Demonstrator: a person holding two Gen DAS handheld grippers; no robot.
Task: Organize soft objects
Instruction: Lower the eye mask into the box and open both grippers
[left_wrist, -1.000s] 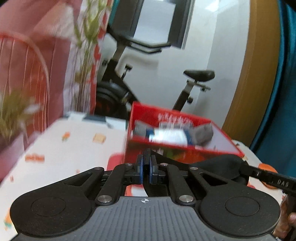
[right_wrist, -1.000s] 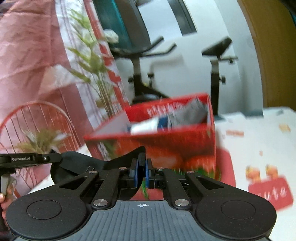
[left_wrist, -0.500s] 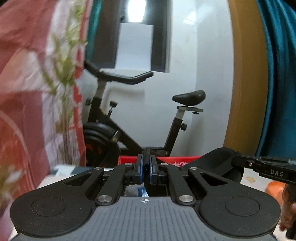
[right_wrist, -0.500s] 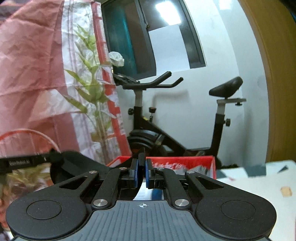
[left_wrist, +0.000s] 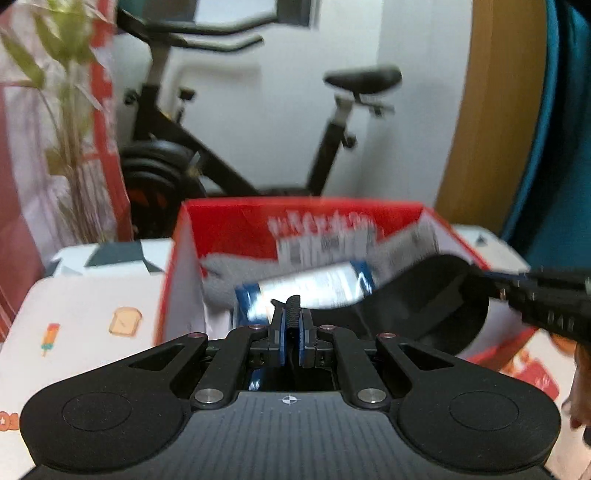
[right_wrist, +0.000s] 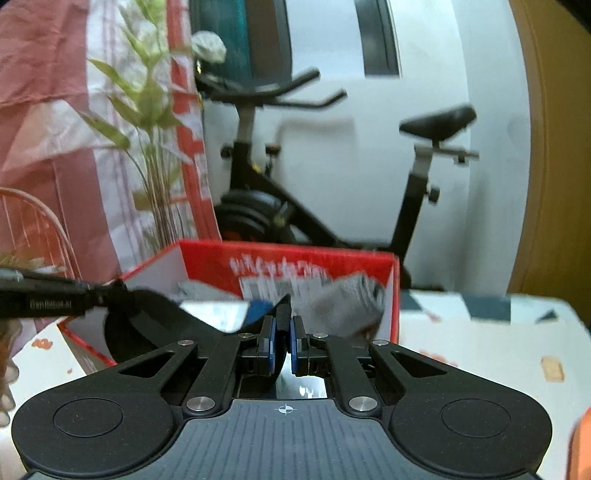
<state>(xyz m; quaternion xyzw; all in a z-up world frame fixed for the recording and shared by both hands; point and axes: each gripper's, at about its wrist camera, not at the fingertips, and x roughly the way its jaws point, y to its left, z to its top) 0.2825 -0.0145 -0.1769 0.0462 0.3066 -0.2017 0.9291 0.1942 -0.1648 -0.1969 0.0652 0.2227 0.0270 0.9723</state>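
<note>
A black piece of soft fabric (left_wrist: 436, 295) with a ribbed edge hangs stretched between both grippers, just in front of the open red box (left_wrist: 229, 221). My left gripper (left_wrist: 293, 317) is shut on one ribbed end. My right gripper (right_wrist: 282, 325) is shut on the other end of the fabric (right_wrist: 147, 321). Each view shows the other gripper's finger coming in from the side, the right one (left_wrist: 546, 306) and the left one (right_wrist: 48, 302). Inside the box (right_wrist: 207, 254) lie grey cloths (right_wrist: 347, 302) and a blue-and-white pack (left_wrist: 314, 284).
The box stands on a table with a white printed cloth (left_wrist: 92, 314). Behind it are an exercise bike (right_wrist: 258, 206), a leafy plant (right_wrist: 147, 110), a pink curtain and a wooden door frame (left_wrist: 495, 110). An orange thing (right_wrist: 580, 443) shows at the lower right edge.
Both views tipped up toward the bike half a second ago and have come back down onto the red box, which now looks nearer. Both grippers stayed shut on the black fabric.
</note>
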